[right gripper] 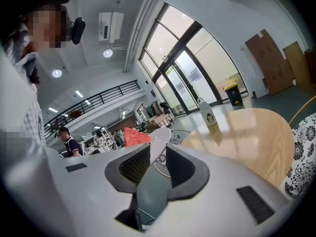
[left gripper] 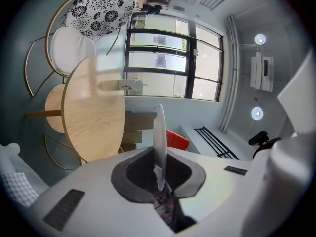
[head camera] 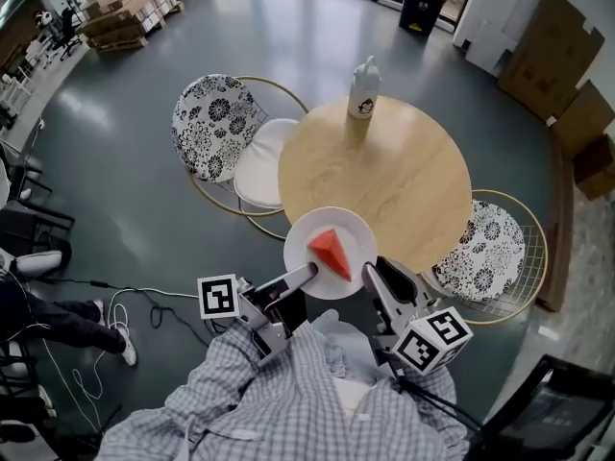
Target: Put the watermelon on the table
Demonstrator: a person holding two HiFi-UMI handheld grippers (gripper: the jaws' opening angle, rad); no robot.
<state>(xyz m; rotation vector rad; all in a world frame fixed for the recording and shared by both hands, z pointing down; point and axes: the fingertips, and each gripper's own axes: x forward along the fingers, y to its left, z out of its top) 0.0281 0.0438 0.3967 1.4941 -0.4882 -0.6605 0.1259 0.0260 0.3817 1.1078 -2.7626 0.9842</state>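
A red watermelon wedge (head camera: 332, 252) lies on a white plate (head camera: 309, 233), which hangs over the near edge of the round wooden table (head camera: 394, 176). My left gripper (head camera: 309, 273) is shut on the plate's near-left rim, and my right gripper (head camera: 370, 272) grips the near-right rim. In the left gripper view the plate (left gripper: 159, 132) stands edge-on between the jaws of the left gripper (left gripper: 159, 154), with the watermelon wedge (left gripper: 177, 138) behind it. In the right gripper view the plate (right gripper: 158, 143) runs into the right gripper (right gripper: 157, 154), with the watermelon wedge (right gripper: 136, 136) beyond it.
A white bottle (head camera: 363, 88) stands at the table's far side. Patterned chairs sit at the table's left (head camera: 213, 123) and right (head camera: 490, 253). Cables (head camera: 144, 301) lie on the grey floor to the left. Cardboard (head camera: 553, 51) leans at the far right.
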